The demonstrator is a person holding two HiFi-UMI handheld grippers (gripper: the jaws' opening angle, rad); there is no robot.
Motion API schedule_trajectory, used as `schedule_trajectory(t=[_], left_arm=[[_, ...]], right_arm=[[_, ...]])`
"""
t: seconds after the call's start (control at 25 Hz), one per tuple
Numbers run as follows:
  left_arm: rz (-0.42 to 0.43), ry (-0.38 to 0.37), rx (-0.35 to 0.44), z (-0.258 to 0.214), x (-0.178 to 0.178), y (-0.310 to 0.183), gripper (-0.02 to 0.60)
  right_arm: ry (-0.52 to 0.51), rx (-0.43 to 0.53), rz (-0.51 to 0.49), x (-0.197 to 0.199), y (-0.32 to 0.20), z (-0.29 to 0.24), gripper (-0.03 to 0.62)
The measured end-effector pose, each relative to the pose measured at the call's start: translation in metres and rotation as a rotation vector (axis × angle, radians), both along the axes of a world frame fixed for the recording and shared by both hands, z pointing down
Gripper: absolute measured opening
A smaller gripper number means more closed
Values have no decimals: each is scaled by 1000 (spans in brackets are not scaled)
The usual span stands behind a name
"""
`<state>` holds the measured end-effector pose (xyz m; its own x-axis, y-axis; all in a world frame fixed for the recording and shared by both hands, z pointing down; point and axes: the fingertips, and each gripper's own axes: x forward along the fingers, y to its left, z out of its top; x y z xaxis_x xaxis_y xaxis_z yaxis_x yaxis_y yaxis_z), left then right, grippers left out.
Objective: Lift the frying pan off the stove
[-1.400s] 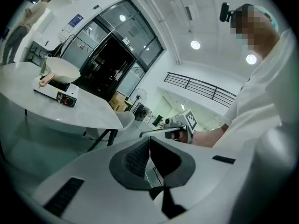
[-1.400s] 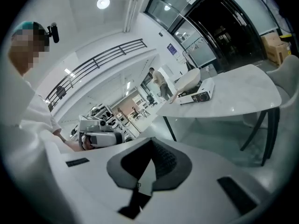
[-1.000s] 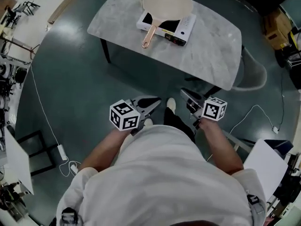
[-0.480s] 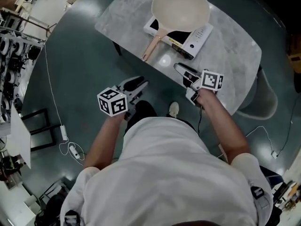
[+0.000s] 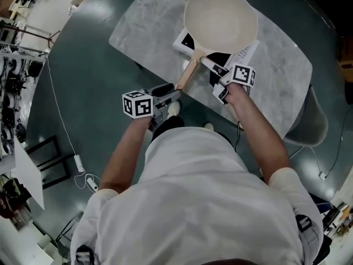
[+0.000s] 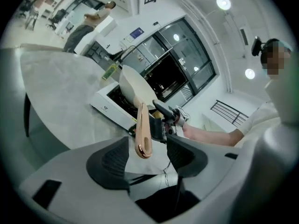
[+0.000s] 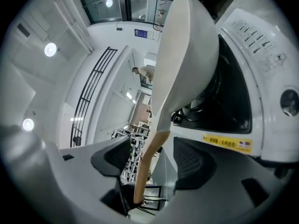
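A cream frying pan [image 5: 220,21] sits on a white portable stove [image 5: 183,40] on the grey marble tabletop [image 5: 149,21]. Its copper-toned handle [image 5: 186,76] juts toward the person standing at the table's edge. Both pairs of tongs are opening around that handle. The left tongs [image 5: 172,94] frame its rounded tip, and the right tongs [image 5: 208,65] straddle the shaft nearer the bowl. In each gripper view the handle runs between the ribbed pads with daylight on either side, so nothing is gripped yet and the pan's weight rests wholly on the stove.

The step in hand looks like setting up a two-point hold before the lift. To do it well, each pair should slide a little further along the handle, so the pads bear on its flat sides rather than its edge. The left pair holds only the very end between its pads and would likely slip off there. The right pair, close to the bowl, will probably take most of the load and should close first and firmly. The left pair then serves to stop the pan rolling or dipping. Lifting straight up, with the handle level, should clear the burner without dragging the stove across the tabletop.
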<state>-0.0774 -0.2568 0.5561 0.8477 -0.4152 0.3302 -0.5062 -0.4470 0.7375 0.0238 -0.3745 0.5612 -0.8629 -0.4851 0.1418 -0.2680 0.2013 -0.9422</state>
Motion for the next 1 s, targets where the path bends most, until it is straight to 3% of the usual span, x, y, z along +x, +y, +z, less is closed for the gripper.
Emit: schedule_trajectory(t=[0.28,0.4,0.6,1.0], left_arm=[[248,170,-118,13,27,-16,245],[318,216,-154,14,38,-17,244],[402,223,-179,18,48,-13,141],[506,241,-147,-6,47,-8,144]], right_arm=[[-34,-27,65,-28,-42,8,291],[-72,-26,108,-33,-54,8,259],[-44,-53,166,-28,-58,14,171],[-75,-63,254,-27,-53,-1,164]])
